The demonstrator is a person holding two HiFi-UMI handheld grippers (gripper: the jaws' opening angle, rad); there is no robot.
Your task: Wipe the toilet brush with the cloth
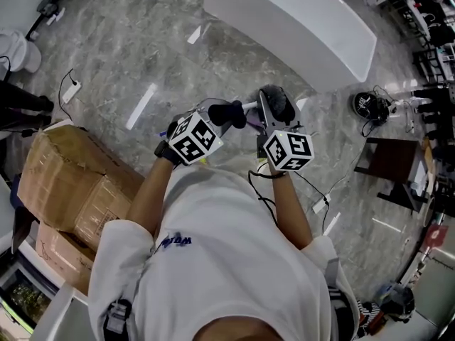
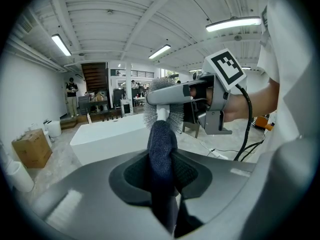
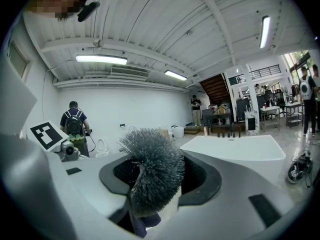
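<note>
My left gripper (image 2: 161, 170) is shut on a dark blue cloth (image 2: 161, 151), whose free end presses against the white neck of the toilet brush (image 2: 163, 115). In the right gripper view, my right gripper (image 3: 155, 184) is shut on the toilet brush (image 3: 152, 176), with the grey bristle head bulging out between the jaws and a bit of cloth (image 3: 142, 225) showing below it. From the head view both grippers are held together in front of the person's chest. There the cloth (image 1: 227, 112) meets the brush (image 1: 277, 104), with the left gripper (image 1: 213, 123) left of the right gripper (image 1: 269, 123).
A long white tub (image 1: 298, 20) stands ahead on the marble floor. Cardboard boxes (image 1: 64, 183) sit at the left, and a dark low table (image 1: 391, 165) and a black round object (image 1: 370, 105) at the right. Cables and a power strip (image 1: 71, 89) lie on the floor. People stand far off.
</note>
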